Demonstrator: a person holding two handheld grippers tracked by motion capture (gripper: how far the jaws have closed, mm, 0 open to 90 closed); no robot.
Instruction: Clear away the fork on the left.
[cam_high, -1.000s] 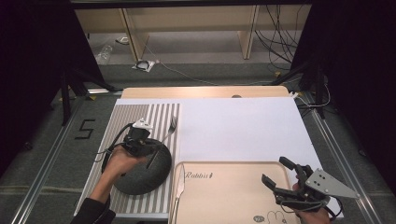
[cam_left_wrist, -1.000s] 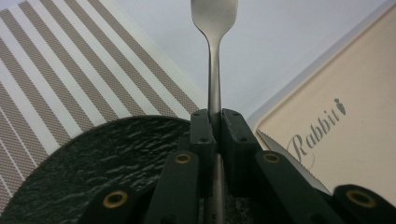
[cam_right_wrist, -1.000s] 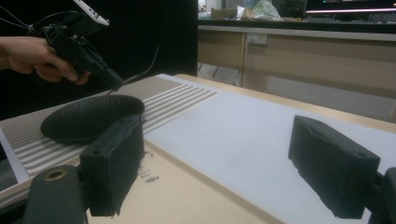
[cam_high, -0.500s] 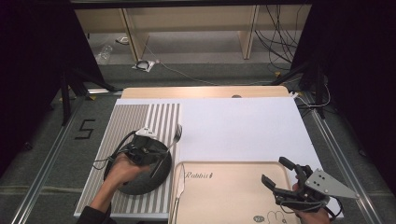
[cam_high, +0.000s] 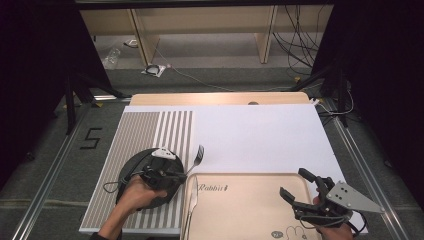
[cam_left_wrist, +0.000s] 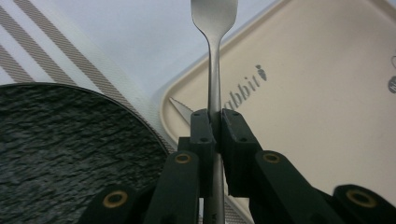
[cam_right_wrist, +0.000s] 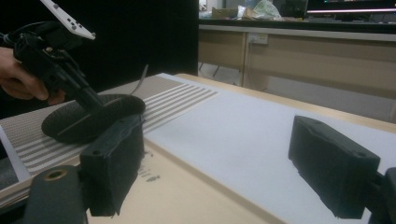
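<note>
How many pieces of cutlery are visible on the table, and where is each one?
2. A fork is clamped by its handle in the left gripper, its tines out over the white sheet. A knife lies along the left edge of the beige tray.

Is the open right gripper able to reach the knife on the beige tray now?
Probably yes: the right gripper hovers open above the beige tray, with bare tray between it and the knife.

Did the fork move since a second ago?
Yes. The fork, gripped by the left gripper, went from over the striped mat toward the tray.
</note>
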